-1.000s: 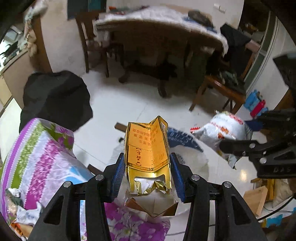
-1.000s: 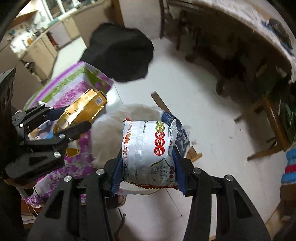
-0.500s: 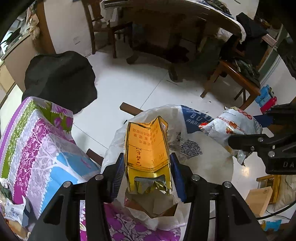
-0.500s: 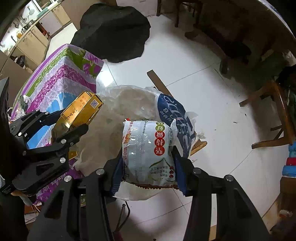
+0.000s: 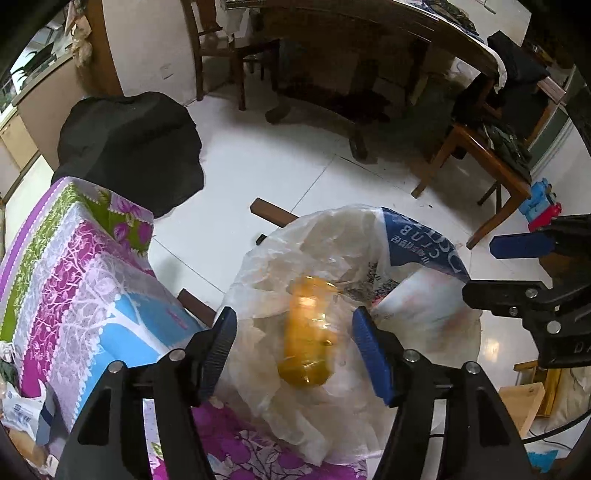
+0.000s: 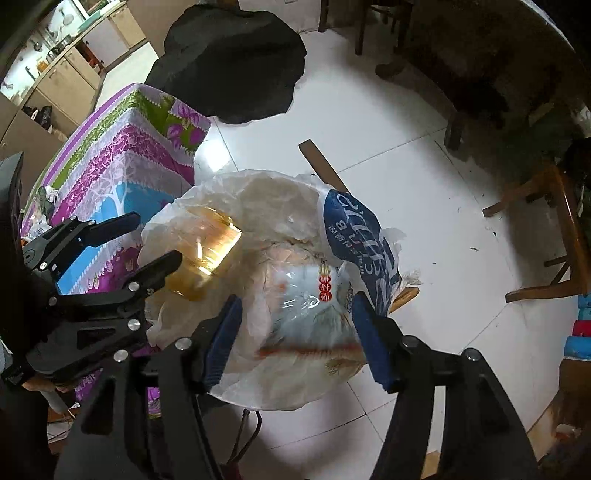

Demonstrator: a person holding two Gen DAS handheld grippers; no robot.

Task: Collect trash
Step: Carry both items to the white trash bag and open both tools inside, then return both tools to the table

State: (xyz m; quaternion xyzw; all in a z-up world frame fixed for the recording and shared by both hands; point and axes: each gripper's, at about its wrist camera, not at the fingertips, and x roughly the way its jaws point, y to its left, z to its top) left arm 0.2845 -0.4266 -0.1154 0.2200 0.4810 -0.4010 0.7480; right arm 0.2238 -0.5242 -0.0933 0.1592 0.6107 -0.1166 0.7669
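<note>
Both grippers, left gripper [image 5: 291,347] and right gripper [image 6: 295,338], have just opened, fingers spread; gold box [image 5: 306,332] and snack packet [image 6: 314,314] fall into the bag [image 5: 332,236]

Floral cloth [image 5: 85,273], black heap [image 5: 129,144]

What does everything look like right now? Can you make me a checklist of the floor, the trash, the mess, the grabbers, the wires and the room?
Surface: white tiled floor, some dark specks.
Job's things: gold box and snack packet, both blurred, dropping free into the open plastic bag.
Clutter: wooden slat under the bag; black cloth heap; blue and red toy.
Grippers: left gripper and right gripper have just been opening; jaws apart, pads touching nothing.
Cables: one dark cable on the floor below the bag.
Surroundings: flowered cloth, wooden table, chairs.
</note>
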